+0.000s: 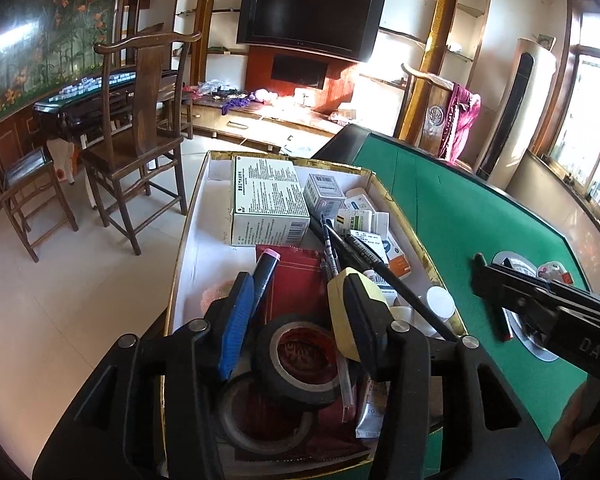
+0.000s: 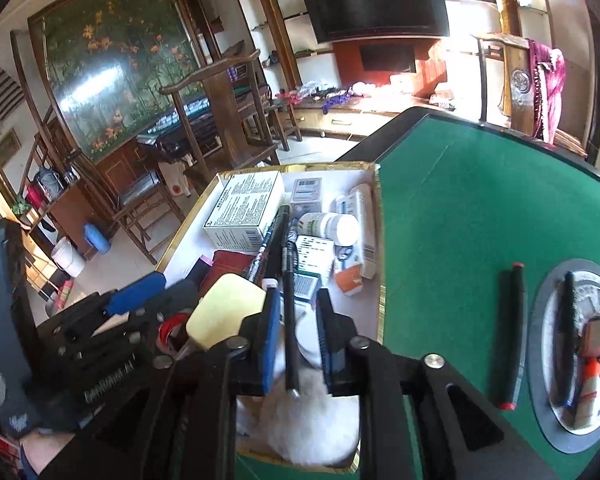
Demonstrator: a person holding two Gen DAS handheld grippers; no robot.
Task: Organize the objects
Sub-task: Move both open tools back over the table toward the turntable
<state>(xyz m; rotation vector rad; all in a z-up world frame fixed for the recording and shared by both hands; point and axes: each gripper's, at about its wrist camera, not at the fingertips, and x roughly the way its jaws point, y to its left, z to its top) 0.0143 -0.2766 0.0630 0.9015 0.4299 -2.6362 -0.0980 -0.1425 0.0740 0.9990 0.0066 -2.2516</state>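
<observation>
Nearest the left wrist camera, the left gripper [image 1: 300,304] hangs with its jaws apart and nothing pinched, its blue and yellow pads spread above two rolls of black tape [image 1: 300,364] lying in the gold-edged box [image 1: 188,216] at the edge of the green table [image 1: 452,216], with a white medicine carton [image 1: 266,200] farther back among small packets and pens. From the right wrist camera, the right gripper [image 2: 298,338] stands slightly parted over the same box, a black pen [image 2: 290,328] lying between its pads, though whether they touch it I cannot tell. To the right, a red-tipped black marker [image 2: 512,336] rests on the table beside a round metal dish [image 2: 540,360].
</observation>
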